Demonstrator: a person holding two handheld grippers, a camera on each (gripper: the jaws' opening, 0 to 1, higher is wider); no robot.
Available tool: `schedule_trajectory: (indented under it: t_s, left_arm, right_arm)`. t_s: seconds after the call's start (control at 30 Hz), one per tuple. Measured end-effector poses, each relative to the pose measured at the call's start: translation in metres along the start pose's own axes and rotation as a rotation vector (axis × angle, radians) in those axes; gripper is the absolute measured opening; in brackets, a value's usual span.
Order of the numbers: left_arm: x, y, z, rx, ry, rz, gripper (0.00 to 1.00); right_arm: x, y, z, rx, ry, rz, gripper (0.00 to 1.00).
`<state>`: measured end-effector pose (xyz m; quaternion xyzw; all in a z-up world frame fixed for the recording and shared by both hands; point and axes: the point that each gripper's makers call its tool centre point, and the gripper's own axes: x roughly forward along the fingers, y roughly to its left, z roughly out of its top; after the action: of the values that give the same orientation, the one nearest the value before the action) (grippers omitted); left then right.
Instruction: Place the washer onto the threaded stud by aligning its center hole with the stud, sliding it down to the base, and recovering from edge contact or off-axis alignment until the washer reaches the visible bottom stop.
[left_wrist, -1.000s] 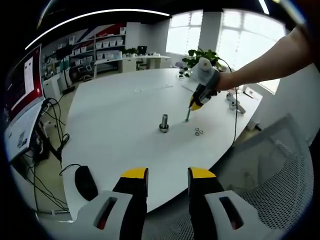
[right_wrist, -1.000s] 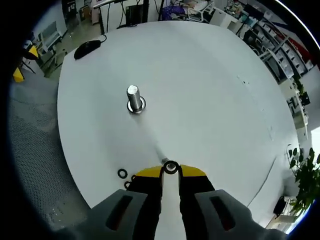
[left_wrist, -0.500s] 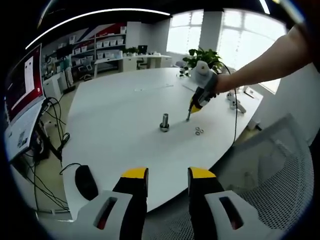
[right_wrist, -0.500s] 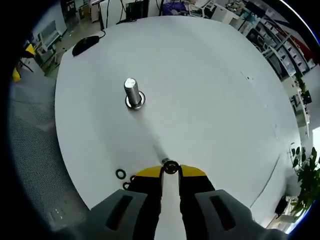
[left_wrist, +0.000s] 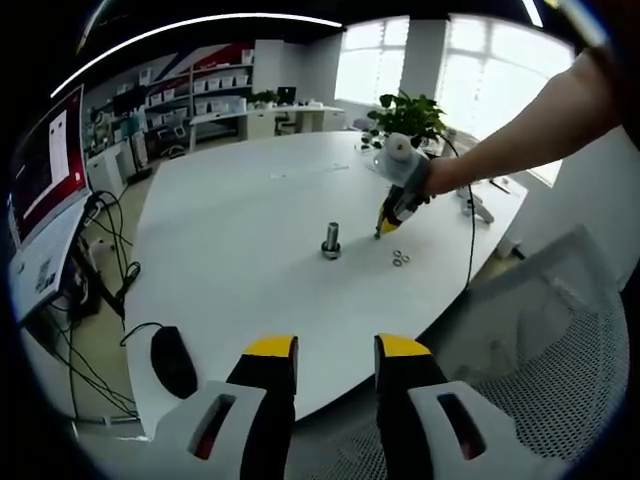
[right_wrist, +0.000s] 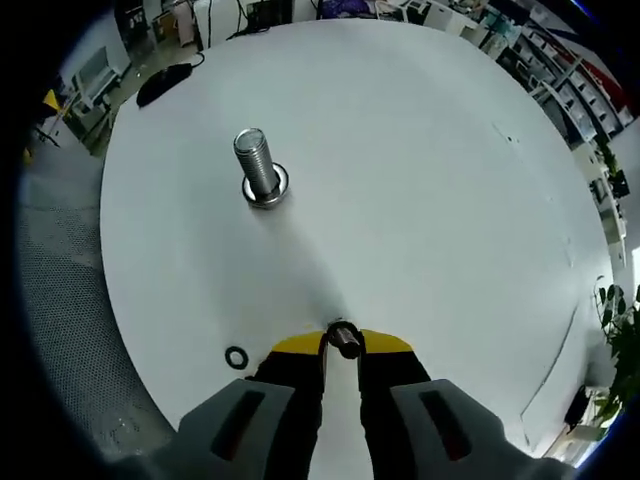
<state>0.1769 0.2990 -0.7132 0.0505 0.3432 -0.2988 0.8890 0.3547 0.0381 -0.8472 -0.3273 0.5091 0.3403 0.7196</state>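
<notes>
Right gripper view: the washer (right_wrist: 343, 337) is pinched between the yellow tips of the right gripper (right_wrist: 341, 345), clear of the white table (right_wrist: 420, 180) and well short of the stud. The threaded stud (right_wrist: 256, 165) stands upright on its round base on the table, ahead and to the left of the jaws. One spare washer (right_wrist: 236, 357) lies flat on the table near the left jaw. A black mouse (right_wrist: 161, 84) sits at the far edge.

Left gripper view: the left gripper (left_wrist: 333, 352) has its jaws apart with nothing between them, held back from the table edge (left_wrist: 240, 250). Across the table the stud (left_wrist: 331, 240) stands upright. The right gripper (left_wrist: 382, 229), held by a person's hand (left_wrist: 425, 178), points down just beside the stud, apart from it. Spare washers (left_wrist: 401, 258) lie close by. The mouse (left_wrist: 172, 361) rests at the near edge, and a mesh chair (left_wrist: 545, 340) stands at right.
</notes>
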Motion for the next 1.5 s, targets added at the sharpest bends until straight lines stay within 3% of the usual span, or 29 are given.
schedule_trajectory:
  t_s: [0.33, 0.57, 0.9, 1.07, 1.3, 1.4, 1.5]
  left_arm:
    - [0.001, 0.001, -0.002, -0.003, 0.009, 0.006, 0.28]
    - [0.001, 0.002, -0.002, -0.003, 0.012, 0.013, 0.28]
    - [0.001, 0.002, -0.003, 0.002, 0.017, 0.014, 0.28]
    - [0.001, 0.001, -0.003, 0.003, 0.017, 0.008, 0.28]
    - [0.000, 0.001, 0.000, 0.006, 0.003, 0.012, 0.28]
    - [-0.001, 0.001, 0.000, 0.013, 0.000, 0.013, 0.28]
    - [-0.002, 0.002, 0.002, 0.009, -0.010, 0.016, 0.29]
  right_arm:
    - [0.008, 0.000, -0.003, 0.012, 0.000, 0.011, 0.15]
    - [0.012, -0.001, -0.015, 0.042, 0.013, 0.020, 0.16]
    - [0.002, 0.003, -0.027, 0.070, 0.010, 0.023, 0.17]
    - [-0.006, 0.015, -0.031, 0.035, -0.019, 0.041, 0.17]
    - [-0.011, 0.038, -0.051, -0.007, 0.017, 0.086, 0.18]
    - [-0.012, 0.049, -0.048, 0.006, -0.015, 0.125, 0.19]
    - [-0.010, 0.053, -0.050, -0.006, -0.003, 0.131, 0.19]
